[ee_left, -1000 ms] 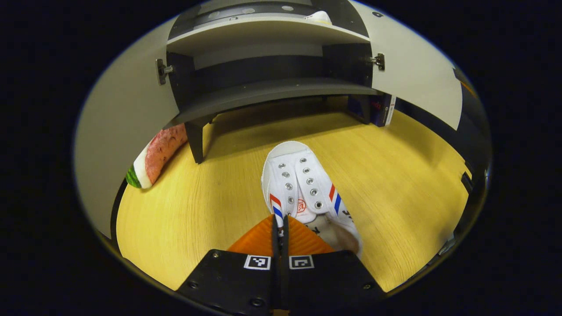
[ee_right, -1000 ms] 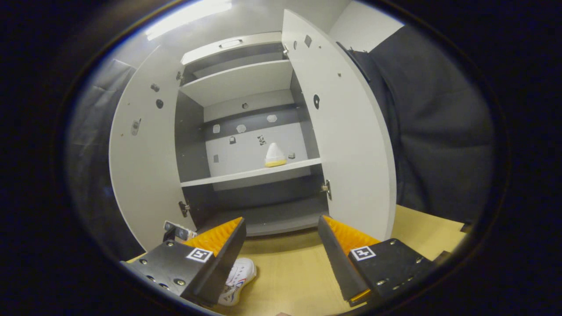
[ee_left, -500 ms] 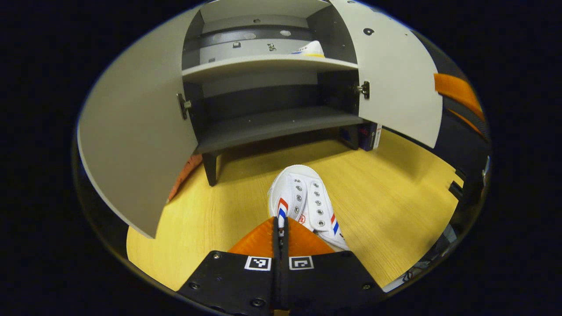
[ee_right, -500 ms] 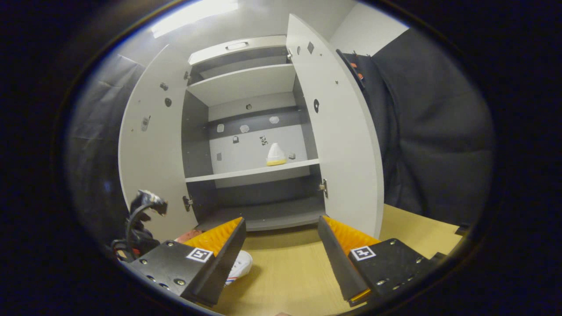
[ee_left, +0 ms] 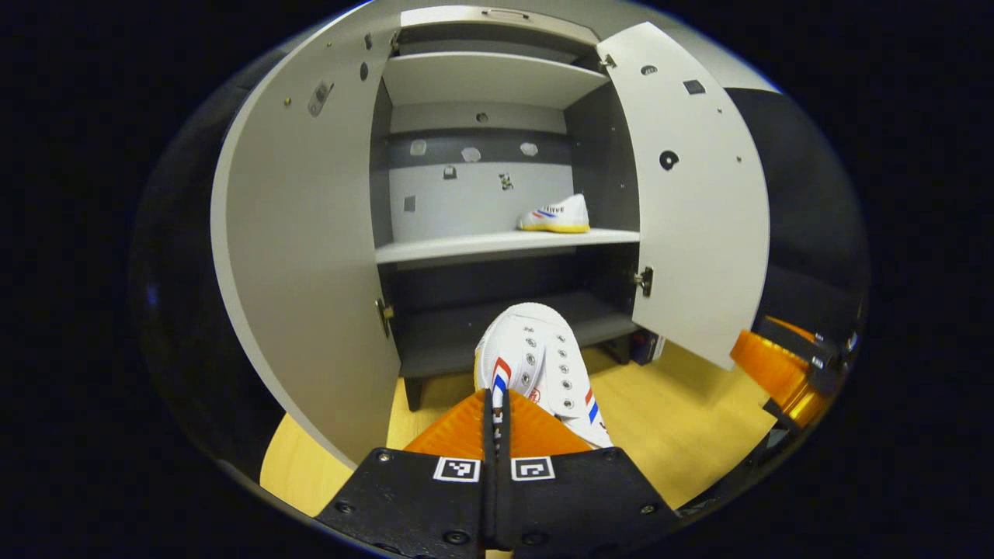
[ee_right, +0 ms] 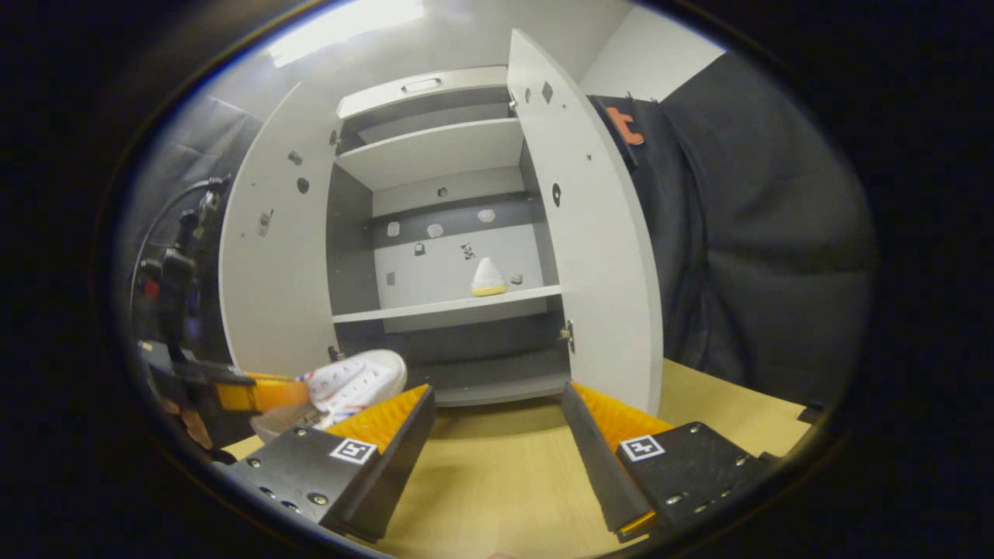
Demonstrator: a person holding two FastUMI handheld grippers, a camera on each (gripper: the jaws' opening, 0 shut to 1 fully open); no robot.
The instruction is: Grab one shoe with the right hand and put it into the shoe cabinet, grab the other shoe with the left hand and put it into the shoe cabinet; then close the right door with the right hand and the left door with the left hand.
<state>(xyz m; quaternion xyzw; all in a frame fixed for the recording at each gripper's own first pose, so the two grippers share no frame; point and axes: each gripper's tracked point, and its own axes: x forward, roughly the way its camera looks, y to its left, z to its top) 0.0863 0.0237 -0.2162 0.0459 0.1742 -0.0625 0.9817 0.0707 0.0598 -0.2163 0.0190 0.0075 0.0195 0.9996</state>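
Observation:
My left gripper (ee_left: 495,400) is shut on the side of a white lace-less shoe (ee_left: 536,365) with red and blue stripes, held up off the floor in front of the cabinet's bottom shelf (ee_left: 497,334). In the right gripper view that same shoe (ee_right: 359,379) hangs at lower left in the other gripper (ee_right: 256,392). A second white shoe (ee_left: 556,217) rests on the middle shelf (ee_left: 497,244) at its right end; the right gripper view has this shoe (ee_right: 488,277) too. My right gripper (ee_right: 497,411) stands open, holding nothing, facing the open shoe cabinet (ee_right: 458,233).
Both cabinet doors stand wide open: the left door (ee_left: 311,233) and the right door (ee_left: 691,194). The other gripper (ee_left: 784,365) sits low at the right of the left gripper view. Wooden floor (ee_right: 497,481) lies before the cabinet. Black cloth (ee_right: 761,233) hangs to the right.
My left gripper has lifted the shoe off the floor and tilted up toward the cabinet, so the shelves and the stored shoe come into view. The right gripper has barely moved.

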